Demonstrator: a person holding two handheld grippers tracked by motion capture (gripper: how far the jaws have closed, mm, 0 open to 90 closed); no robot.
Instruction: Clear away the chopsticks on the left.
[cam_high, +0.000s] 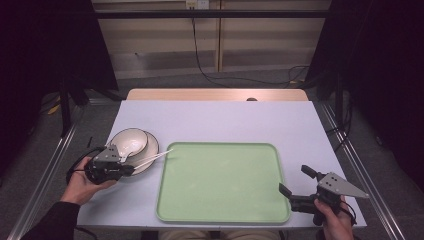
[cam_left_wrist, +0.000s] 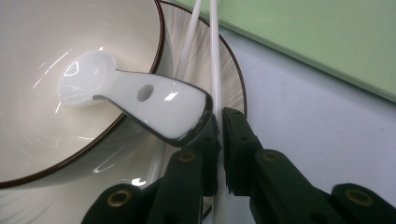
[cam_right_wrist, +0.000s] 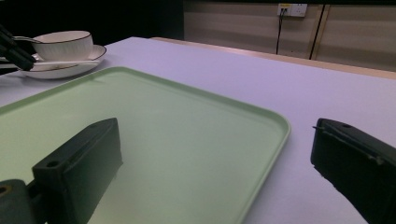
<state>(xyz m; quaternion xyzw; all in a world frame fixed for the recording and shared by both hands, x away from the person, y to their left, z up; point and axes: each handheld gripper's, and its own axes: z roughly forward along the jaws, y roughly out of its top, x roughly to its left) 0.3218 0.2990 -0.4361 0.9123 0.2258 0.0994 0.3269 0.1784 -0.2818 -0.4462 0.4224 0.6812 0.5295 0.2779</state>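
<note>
At the left of the high view the left gripper (cam_left_wrist: 219, 133) is pinched nearly closed on one white chopstick (cam_left_wrist: 215, 56) lying across the plate (cam_left_wrist: 236, 79), and a slanted lift could drop it or nudge the spoon (cam_left_wrist: 140, 95) in the bowl (cam_left_wrist: 42, 135), while the right gripper (cam_high: 300, 187) gapes empty by the green tray (cam_high: 220, 180).

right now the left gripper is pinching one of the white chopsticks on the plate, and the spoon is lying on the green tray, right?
Not quite. The spoon lies in the bowl, not on the green tray, with its handle over the rim, as the left gripper view shows. The rest holds: the left gripper pinches one of the white chopsticks on the plate.
</note>
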